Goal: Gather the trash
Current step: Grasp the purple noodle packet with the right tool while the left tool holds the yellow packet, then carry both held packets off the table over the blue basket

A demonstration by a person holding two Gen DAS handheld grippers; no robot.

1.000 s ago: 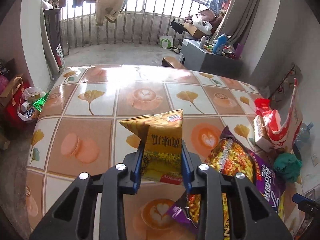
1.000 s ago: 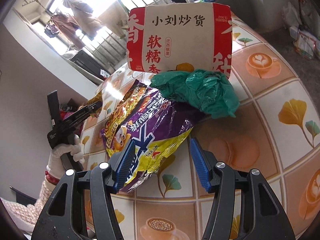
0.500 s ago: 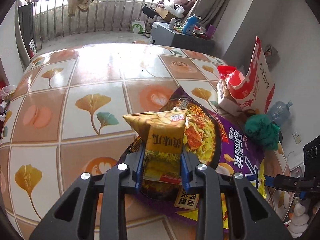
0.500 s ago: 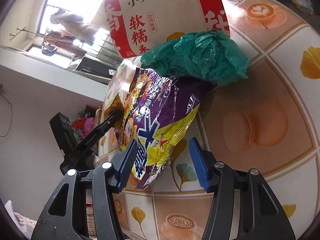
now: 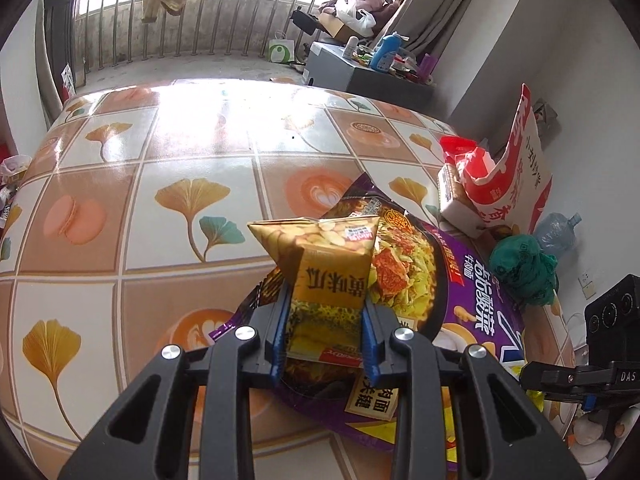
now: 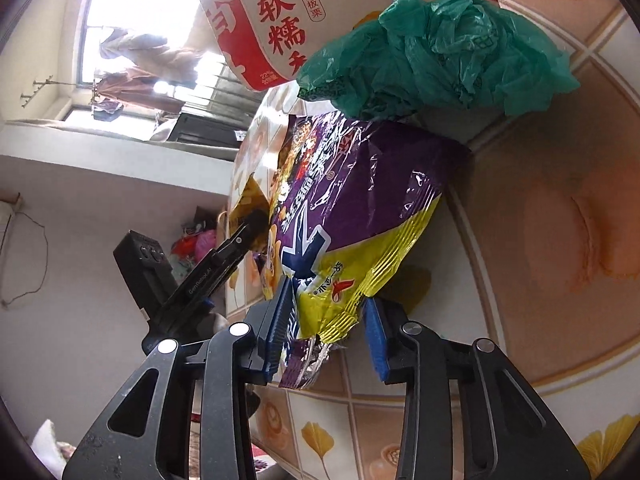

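**2 grippers, 2 wrappers, 1 purple bag**

The left gripper (image 5: 325, 332) pinches a small golden snack packet (image 5: 326, 272) between its blue pads, and holds it just above the large purple noodle bag (image 5: 452, 288). I judge the packet is held there so it can go into the purple bag, which may serve as the trash collector.

The right gripper (image 6: 328, 330) is closing its jaws, with the yellow and purple end of the same purple bag (image 6: 352, 216) between them. The left pad touches the foil, but the right pad seems still a little apart, so the grip looks not yet firm. Probably this hand lifts the bag's end to keep it steady or open.

The bag lies near the right edge of the table (image 5: 188, 148), which has a cloth with ginkgo leaves and coffee cups. Beside its far end sits a crumpled green plastic bag (image 6: 440, 52), and behind that stands a red and white paper bag (image 6: 264, 20) by the wall.

Readable writing: the paper bag shows "软糯" and "迁西板栗"; the left gripper's arm carries "GenRobot.AI". The packet's print is upside down and I cannot read it surely.
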